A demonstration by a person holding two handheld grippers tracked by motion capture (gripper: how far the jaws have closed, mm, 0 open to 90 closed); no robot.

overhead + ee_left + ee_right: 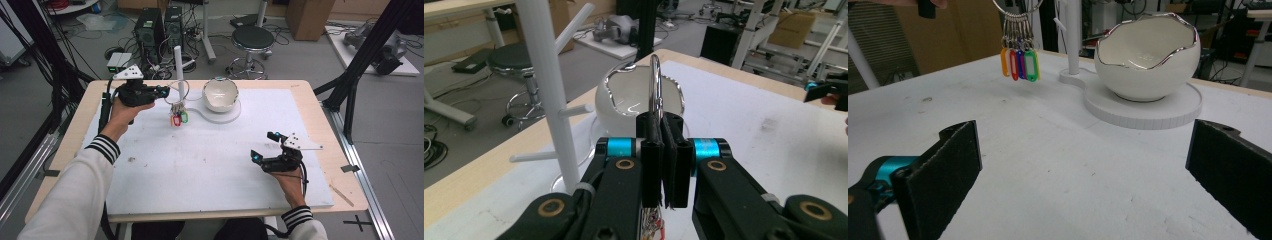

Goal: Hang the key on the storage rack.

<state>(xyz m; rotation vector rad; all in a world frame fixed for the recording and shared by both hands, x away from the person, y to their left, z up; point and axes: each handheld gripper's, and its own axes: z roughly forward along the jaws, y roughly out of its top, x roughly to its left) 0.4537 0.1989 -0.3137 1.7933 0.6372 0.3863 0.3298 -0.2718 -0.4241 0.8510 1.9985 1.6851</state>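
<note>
The left hand-held gripper (161,91) was clamped on a metal key ring (655,85) with coloured tags (178,119) hanging above the desk (200,160), just beside the white peg stand (178,67). The right hand-held gripper (264,146), jaws wide and empty, rested well apart, nearer the person.

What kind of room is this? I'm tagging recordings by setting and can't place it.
Most likely a lab or workshop, not a home: computer towers stand on the floor amid loose cables, beside a round stool, and black framing flanks the table.
</note>
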